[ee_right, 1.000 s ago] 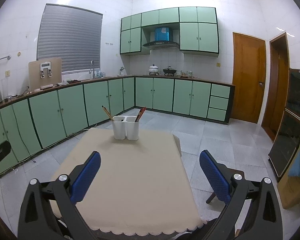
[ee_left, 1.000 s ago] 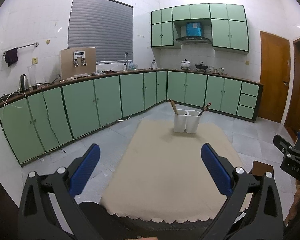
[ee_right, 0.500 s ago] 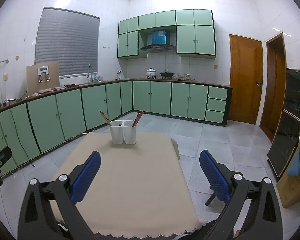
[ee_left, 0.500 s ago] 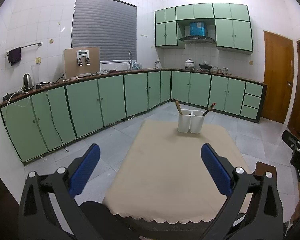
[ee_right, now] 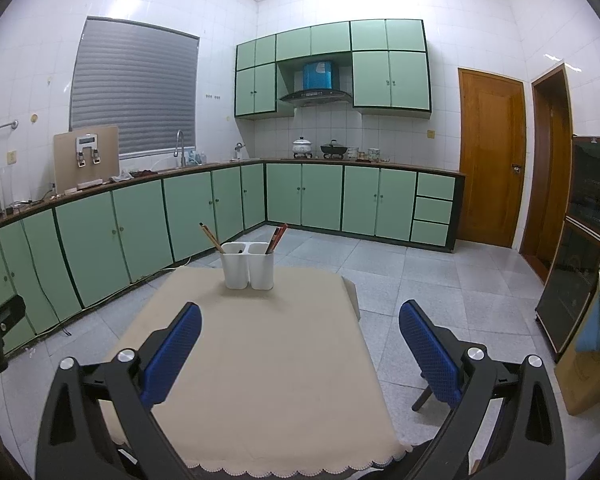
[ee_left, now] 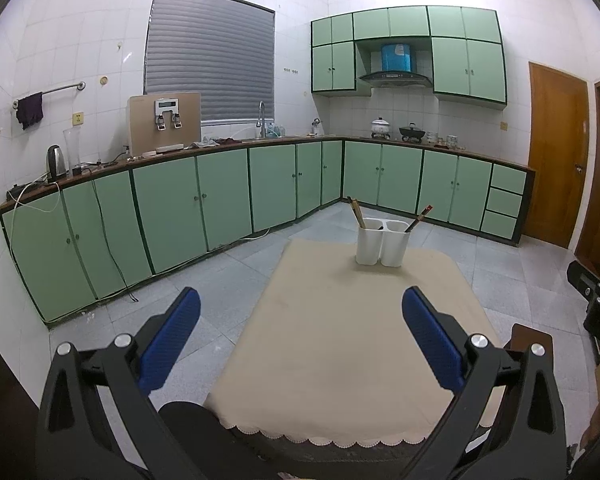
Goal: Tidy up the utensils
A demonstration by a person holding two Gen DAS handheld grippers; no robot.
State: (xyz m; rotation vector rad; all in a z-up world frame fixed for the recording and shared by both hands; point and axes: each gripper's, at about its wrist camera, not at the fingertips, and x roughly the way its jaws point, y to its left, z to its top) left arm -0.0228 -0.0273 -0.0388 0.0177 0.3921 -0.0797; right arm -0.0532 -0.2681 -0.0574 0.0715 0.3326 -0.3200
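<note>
A white two-compartment utensil holder [ee_left: 381,242] stands at the far end of a table with a beige cloth [ee_left: 340,340]; it also shows in the right wrist view [ee_right: 247,265]. Chopsticks [ee_left: 357,212] lean out of its left compartment and darker ones [ee_left: 419,218] out of its right. In the right wrist view the left chopsticks [ee_right: 211,237] and right ones [ee_right: 277,237] show too. My left gripper [ee_left: 300,320] is open and empty above the table's near end. My right gripper [ee_right: 300,334] is open and empty, also over the near end.
Green cabinets [ee_left: 220,196] with a worktop run along the left and back walls. A wooden stool [ee_left: 530,338] stands right of the table. Wooden doors [ee_right: 490,156] and a dark glass cabinet [ee_right: 580,248] are on the right. Grey tile floor [ee_right: 440,280] surrounds the table.
Both grippers have drawn back and risen slightly, so the holder sits a little farther off. Both stay open and empty.
</note>
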